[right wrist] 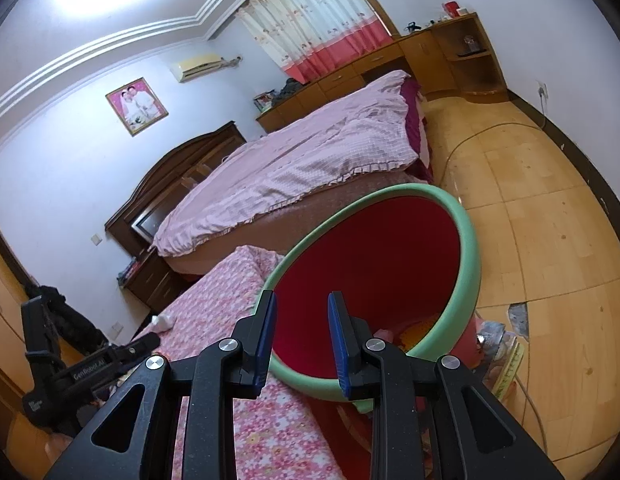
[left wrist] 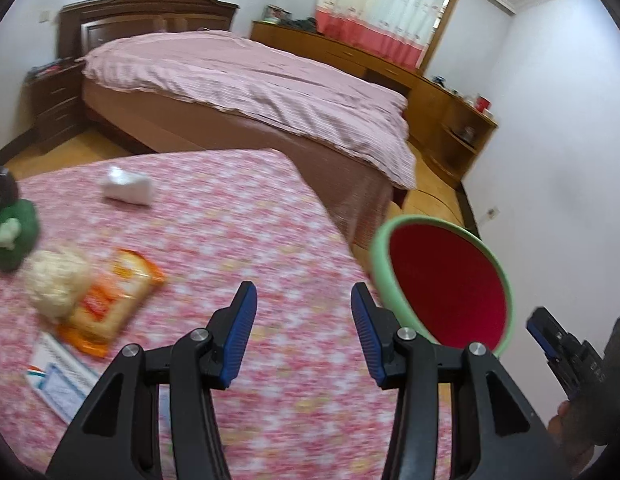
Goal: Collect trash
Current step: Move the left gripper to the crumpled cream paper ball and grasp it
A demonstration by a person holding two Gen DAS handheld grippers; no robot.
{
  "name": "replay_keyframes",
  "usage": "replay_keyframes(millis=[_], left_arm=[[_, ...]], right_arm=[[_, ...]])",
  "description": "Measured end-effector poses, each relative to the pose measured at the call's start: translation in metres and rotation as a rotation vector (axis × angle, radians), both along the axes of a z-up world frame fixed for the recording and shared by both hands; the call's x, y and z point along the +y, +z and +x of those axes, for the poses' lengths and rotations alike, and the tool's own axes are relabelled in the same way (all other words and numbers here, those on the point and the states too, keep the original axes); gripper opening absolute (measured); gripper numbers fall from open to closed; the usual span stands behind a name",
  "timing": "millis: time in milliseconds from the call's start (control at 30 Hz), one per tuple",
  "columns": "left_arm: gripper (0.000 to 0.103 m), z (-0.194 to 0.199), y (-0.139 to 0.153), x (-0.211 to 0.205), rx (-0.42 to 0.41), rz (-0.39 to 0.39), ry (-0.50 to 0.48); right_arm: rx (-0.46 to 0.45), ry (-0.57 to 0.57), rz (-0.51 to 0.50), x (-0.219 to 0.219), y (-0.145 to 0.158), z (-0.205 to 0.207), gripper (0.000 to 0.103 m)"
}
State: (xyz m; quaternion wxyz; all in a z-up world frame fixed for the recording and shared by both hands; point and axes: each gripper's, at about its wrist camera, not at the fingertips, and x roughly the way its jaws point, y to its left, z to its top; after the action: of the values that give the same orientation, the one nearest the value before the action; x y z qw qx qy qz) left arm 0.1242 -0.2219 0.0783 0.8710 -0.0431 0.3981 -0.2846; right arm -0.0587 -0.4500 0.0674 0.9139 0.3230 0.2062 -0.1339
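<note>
I am tidying up, and most of the job is still left, I think.

My left hand-held gripper (left wrist: 304, 320) hangs over the desk (left wrist: 246, 240), which has a pink flowery cloth on it. Its two blue pads are apart and nothing is between them.

The trash is still lying on the desk. A scrunched white tissue (left wrist: 126, 188) sits near the far edge. Over by the left edge are an orange snack wrapper (left wrist: 110, 304) and a lumpy white ball (left wrist: 56, 280) that touches it. The picture is blurry there, so I cannot tell what the ball is. A green thing (left wrist: 14, 236) sits past them, and a paper (left wrist: 58, 380) lies close to me.

The bin (left wrist: 380, 248) is red inside with a green rim. It is just beside the right edge of the desk, and it tips so its mouth faces me. My right hand-held gripper (right wrist: 302, 340) is right at its near rim. The pads are only a little apart. I cannot tell if they pinch the rim or just sit over it.

Down low in the bin I see something yellow (right wrist: 418, 332). Maybe one bit of trash is in there, but I am not sure.

So the bin looks ready. What is left is to pick up the tissue, the wrapper and the ball and drop each one in.
</note>
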Motion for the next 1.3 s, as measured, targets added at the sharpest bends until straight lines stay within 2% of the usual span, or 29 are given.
replay_keyframes(millis=[367,433,467,600,667,867,1033,1300], left_arm=[[0.049,0.028,0.000,0.074,-0.013,0.059,0.160],[0.049,0.031,-0.003,0.085,-0.010,0.072,0.180],[0.049,0.033,-0.005,0.091,-0.009,0.082,0.192],[0.050,0.043,-0.011,0.109,-0.001,0.120,0.230],[0.054,0.047,-0.015,0.118,0.004,0.134,0.252],[0.055,0.060,-0.031,0.139,0.035,0.170,0.310],[0.055,0.069,-0.044,0.150,0.077,0.153,0.321],[0.055,0.078,-0.055,0.153,0.108,0.048,0.260]], right_arm=[[0.026,0.029,-0.015,0.020,0.003,0.011,0.029],[0.029,0.030,-0.018,0.023,0.004,0.013,0.038],[0.030,0.030,-0.020,0.024,0.004,0.014,0.039],[0.045,0.041,-0.032,0.033,0.005,0.020,0.041],[0.051,0.048,-0.039,0.036,0.005,0.023,0.042],[0.073,0.075,-0.055,0.049,0.005,0.034,0.042],[0.100,0.114,-0.067,0.067,0.002,0.047,0.042],[0.155,0.175,-0.083,0.096,-0.006,0.071,0.043]])
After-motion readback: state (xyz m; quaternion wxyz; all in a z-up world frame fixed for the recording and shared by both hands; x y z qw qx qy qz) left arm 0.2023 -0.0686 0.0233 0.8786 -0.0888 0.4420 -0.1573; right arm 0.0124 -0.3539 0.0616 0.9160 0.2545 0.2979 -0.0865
